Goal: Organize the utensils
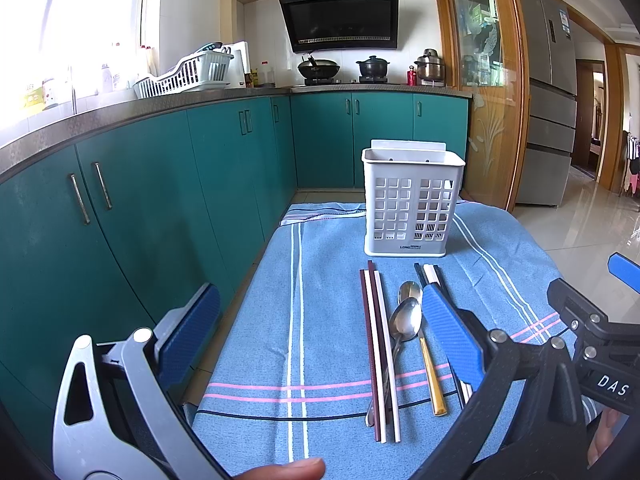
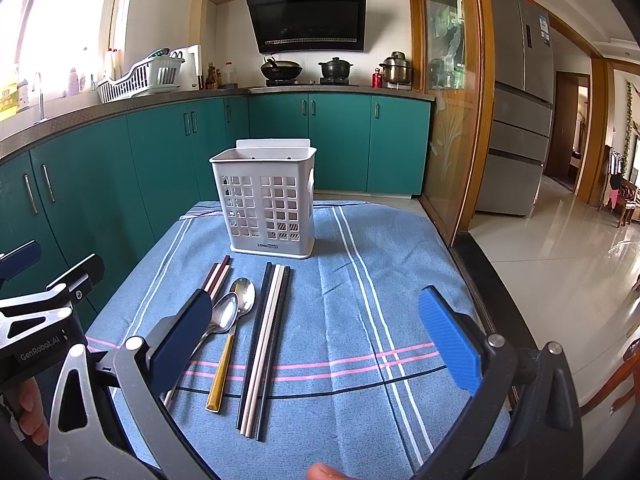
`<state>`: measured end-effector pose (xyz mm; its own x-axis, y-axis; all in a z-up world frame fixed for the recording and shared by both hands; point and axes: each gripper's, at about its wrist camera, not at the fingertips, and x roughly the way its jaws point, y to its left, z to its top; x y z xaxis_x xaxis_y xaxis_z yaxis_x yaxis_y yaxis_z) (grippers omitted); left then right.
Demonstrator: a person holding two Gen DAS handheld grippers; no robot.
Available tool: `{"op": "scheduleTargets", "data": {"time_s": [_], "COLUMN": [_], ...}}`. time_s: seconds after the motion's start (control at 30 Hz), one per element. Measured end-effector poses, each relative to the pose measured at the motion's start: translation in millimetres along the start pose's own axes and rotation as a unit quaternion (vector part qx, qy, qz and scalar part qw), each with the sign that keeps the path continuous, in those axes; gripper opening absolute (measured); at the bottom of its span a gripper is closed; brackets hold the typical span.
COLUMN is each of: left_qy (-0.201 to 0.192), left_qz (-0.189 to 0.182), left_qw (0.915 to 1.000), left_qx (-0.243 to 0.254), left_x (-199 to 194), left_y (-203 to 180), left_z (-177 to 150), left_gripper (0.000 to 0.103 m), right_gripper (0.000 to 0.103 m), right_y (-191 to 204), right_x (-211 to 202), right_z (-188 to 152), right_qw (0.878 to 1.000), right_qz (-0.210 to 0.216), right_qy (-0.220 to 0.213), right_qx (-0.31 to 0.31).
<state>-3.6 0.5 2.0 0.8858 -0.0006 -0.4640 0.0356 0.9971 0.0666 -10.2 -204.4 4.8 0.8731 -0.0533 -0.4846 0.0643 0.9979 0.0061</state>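
Note:
A white perforated utensil holder [image 1: 412,208] [image 2: 268,208] stands upright at the far end of a blue striped cloth [image 1: 332,264] [image 2: 380,280]. In front of it lie dark red and white chopsticks [image 1: 378,352] [image 2: 218,276], a silver spoon [image 1: 406,318] [image 2: 224,316], a gold-handled spoon [image 1: 432,376] [image 2: 224,368] and black and white chopsticks [image 1: 430,276] [image 2: 266,344]. My left gripper [image 1: 320,336] hovers open, low over the cloth's near left part. My right gripper [image 2: 318,344] is open over the near right part and holds nothing. Each gripper's fingers hide part of the utensils.
Teal cabinets [image 1: 160,208] run close along the left under a counter with a white dish rack [image 1: 184,76]. A stove with pots [image 2: 304,70] is at the back. A glass door [image 2: 452,100] and a fridge [image 2: 520,100] stand on the right, beside tiled floor.

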Motion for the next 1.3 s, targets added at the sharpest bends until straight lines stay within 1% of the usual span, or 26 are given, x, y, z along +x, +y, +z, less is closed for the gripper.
{"op": "scheduleTargets", "data": {"time_s": [1.3], "left_qy": [0.002], "left_qz": [0.001], "left_qw": [1.0], "left_qx": [0.0], "left_x": [-3.3], "left_y": [3.4], "left_z": [2.2], "left_gripper": [0.1], "right_gripper": [0.1], "right_y": [-0.3], "right_x": [-0.5], "right_z": [-2.3], "right_qw": [1.0], "right_qz": [0.0], "right_qy": [0.0], "right_qx": [0.0]}}
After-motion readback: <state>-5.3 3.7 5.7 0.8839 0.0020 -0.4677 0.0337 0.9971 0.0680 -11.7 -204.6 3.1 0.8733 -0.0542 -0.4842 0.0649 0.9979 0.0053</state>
